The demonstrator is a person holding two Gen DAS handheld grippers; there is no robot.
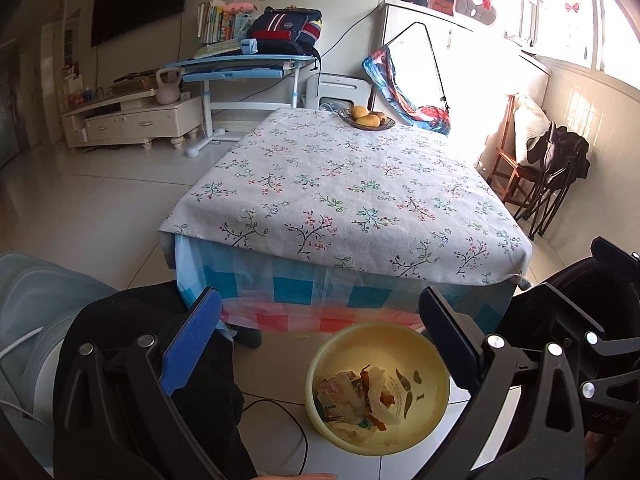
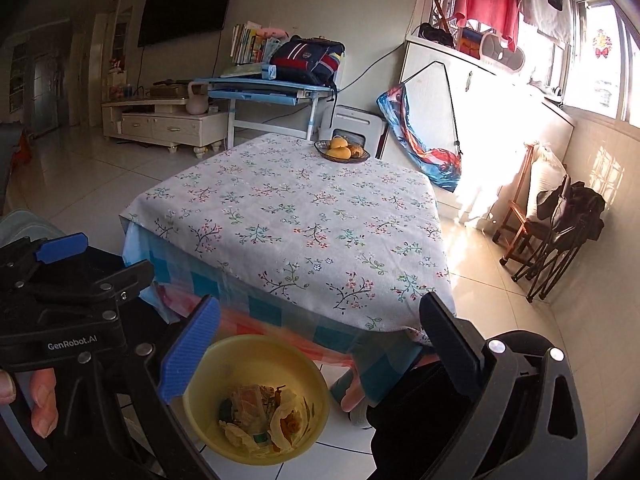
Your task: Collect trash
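We hold both grippers over the yellow bin (image 1: 424, 364) on the floor, which sits against the near edge of the table (image 1: 360, 200); wrappers and peel (image 1: 356, 396) already lie in its bottom. The left gripper (image 1: 320, 320) and the right gripper (image 2: 320, 320) each stand with jaws wide and nothing between them. The floral cloth looks bare except for the fruit dish (image 1: 366, 118) at the far end, so we should scan the top and the floor before reaching, leaving the fruit alone.

Left gripper (image 1: 320, 336) and right gripper (image 2: 320, 340) both spread wide, empty, side by side, angled downward; left hand (image 2: 38, 400) gripping its handle.
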